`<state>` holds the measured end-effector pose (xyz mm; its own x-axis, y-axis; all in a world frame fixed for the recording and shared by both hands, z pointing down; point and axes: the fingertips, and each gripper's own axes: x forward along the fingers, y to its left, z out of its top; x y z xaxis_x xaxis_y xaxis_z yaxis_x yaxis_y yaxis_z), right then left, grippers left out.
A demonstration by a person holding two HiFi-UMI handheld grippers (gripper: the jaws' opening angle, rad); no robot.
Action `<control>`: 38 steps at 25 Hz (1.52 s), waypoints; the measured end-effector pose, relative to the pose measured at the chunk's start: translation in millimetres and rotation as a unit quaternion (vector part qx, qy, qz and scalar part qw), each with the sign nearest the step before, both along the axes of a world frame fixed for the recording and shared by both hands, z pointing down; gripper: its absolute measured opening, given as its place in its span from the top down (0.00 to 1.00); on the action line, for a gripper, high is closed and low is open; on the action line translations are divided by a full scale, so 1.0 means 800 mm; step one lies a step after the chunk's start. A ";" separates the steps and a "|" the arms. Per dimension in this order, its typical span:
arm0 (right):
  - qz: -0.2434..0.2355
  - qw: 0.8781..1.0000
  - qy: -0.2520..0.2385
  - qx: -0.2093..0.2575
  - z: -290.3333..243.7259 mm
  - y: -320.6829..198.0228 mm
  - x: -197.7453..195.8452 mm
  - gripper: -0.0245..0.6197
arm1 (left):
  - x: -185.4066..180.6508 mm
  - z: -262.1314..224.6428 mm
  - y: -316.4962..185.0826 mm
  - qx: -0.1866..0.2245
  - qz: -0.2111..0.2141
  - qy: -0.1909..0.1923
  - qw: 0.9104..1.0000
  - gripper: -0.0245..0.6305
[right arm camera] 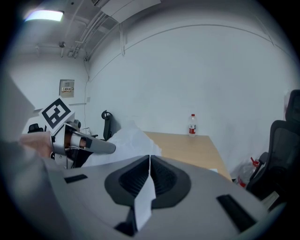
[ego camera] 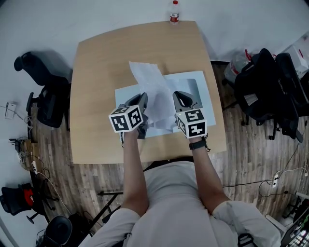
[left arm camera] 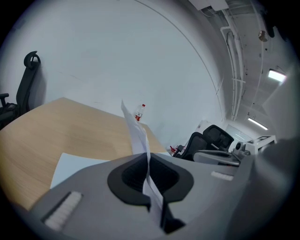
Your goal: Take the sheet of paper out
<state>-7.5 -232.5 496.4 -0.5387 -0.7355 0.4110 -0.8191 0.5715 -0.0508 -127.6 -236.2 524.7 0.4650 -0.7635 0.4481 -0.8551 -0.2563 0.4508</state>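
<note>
A white sheet of paper [ego camera: 150, 86] rises crumpled out of a pale blue folder [ego camera: 203, 103] that lies flat on the wooden table [ego camera: 96, 72]. My left gripper [ego camera: 143, 102] is shut on the sheet's left side and holds it lifted. In the left gripper view the sheet [left arm camera: 136, 131] stands edge-on between the closed pads of the left gripper [left arm camera: 149, 161]. My right gripper [ego camera: 182, 99] is shut on a thin white edge [right arm camera: 146, 194], which seems to be the folder's top layer. In the right gripper view, the right gripper [right arm camera: 150, 161] has the bunched paper [right arm camera: 126, 139] to its left.
A small bottle with a red label [ego camera: 174, 12] stands at the table's far edge. A black office chair [ego camera: 46, 91] is on the left. Black chairs and bags [ego camera: 270, 91] crowd the right side. Cables lie on the wooden floor [ego camera: 29, 159].
</note>
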 end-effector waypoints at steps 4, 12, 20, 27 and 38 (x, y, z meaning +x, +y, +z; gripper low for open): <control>0.004 1.000 -0.001 0.007 -0.008 0.001 0.002 0.94 | -0.002 -0.023 -0.002 0.022 0.000 -0.001 1.000 0.95; 0.014 1.000 -0.004 0.026 -0.027 -0.001 0.005 0.94 | -0.008 -0.060 -0.006 0.058 -0.005 -0.010 0.998 0.95; 0.031 0.998 -0.011 0.051 -0.052 0.000 0.014 0.94 | -0.013 -0.112 -0.008 0.116 -0.016 -0.020 0.993 0.95; 0.052 0.994 -0.026 0.089 -0.095 -0.001 0.023 0.94 | -0.012 -0.154 -0.007 0.183 -0.032 -0.049 0.981 0.95; 0.075 0.983 -0.052 0.157 -0.175 0.004 0.043 0.94 | -0.005 -0.217 -0.001 0.266 -0.069 -0.081 0.958 0.95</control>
<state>27.0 -229.6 356.7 -0.4418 -0.8917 0.0986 -0.8949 0.4457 0.0208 -131.7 -236.7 351.5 0.3001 -0.9532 0.0358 -0.9450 -0.2920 0.1472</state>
